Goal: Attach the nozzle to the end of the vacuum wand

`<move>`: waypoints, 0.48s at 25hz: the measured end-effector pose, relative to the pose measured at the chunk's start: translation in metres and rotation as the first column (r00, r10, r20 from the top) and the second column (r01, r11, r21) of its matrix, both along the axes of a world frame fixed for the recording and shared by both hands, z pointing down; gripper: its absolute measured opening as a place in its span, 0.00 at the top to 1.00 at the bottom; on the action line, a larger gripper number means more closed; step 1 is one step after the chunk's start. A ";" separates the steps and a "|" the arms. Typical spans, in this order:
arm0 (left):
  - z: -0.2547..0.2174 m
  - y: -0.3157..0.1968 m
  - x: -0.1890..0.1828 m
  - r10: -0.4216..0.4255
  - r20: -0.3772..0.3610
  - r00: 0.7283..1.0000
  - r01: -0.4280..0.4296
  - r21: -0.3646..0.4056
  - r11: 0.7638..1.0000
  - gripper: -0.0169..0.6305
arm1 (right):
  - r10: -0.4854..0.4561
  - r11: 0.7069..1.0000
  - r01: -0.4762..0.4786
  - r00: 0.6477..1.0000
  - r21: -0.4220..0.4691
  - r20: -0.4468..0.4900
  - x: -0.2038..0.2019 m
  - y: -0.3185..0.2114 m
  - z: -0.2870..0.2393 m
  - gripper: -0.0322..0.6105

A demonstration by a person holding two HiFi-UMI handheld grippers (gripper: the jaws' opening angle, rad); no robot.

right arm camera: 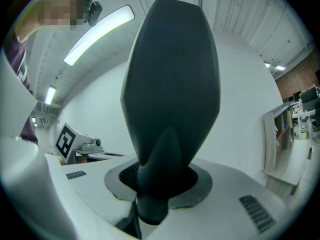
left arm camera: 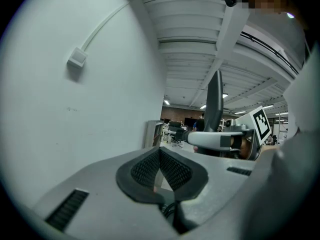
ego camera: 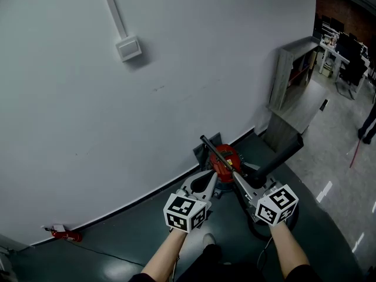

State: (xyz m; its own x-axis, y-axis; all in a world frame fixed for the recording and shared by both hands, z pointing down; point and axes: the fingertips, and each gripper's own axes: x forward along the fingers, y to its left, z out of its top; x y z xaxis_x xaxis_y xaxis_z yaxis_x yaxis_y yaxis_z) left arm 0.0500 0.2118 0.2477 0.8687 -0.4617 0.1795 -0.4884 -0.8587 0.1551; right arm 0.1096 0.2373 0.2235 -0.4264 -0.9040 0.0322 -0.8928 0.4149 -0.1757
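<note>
Right gripper point(right arm camera: 157, 184) is clamped on the narrow neck of the dark nozzle point(right arm camera: 170, 84), which stands upright and blocks its view. Left gripper point(left arm camera: 160, 170) has jaws together, empty. Just ahead, the red vacuum point(ego camera: 225, 157) and thin black wand point(ego camera: 208, 145) sit against the white wall point(ego camera: 88, 128).

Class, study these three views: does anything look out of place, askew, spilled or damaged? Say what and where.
A small red object lies alone on the floor at the foot of the wall, well left of the red vacuum; what it is cannot be told. Nothing looks spilled or broken.
</note>
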 end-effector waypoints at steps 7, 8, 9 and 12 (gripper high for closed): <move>0.015 -0.050 -0.005 0.027 0.002 1.000 -0.027 -0.036 0.999 0.97 | 0.022 0.999 -0.022 1.000 -0.028 0.002 -0.006 -0.052 0.010 0.77; 0.018 -0.056 -0.006 0.033 0.003 0.999 -0.033 -0.041 0.999 0.97 | 0.026 0.999 -0.026 1.000 -0.032 0.000 -0.007 -0.058 0.012 0.77; 0.020 -0.060 -0.007 0.039 0.004 0.999 -0.039 -0.046 0.998 0.97 | 0.030 0.999 -0.030 1.000 -0.035 -0.001 -0.008 -0.063 0.014 0.77; 0.026 -0.074 -0.009 0.053 0.006 0.999 -0.053 -0.058 0.997 0.97 | 0.041 0.998 -0.041 0.999 -0.038 0.000 -0.010 -0.079 0.015 0.77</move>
State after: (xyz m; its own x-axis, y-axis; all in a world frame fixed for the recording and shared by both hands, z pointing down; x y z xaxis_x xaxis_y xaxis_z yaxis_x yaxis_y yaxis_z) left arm 0.0410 0.1378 0.2739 0.8903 -0.4035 0.2112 -0.4436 -0.8732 0.2019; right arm 0.0998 0.1587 0.2383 -0.3889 -0.9189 0.0664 -0.9087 0.3708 -0.1915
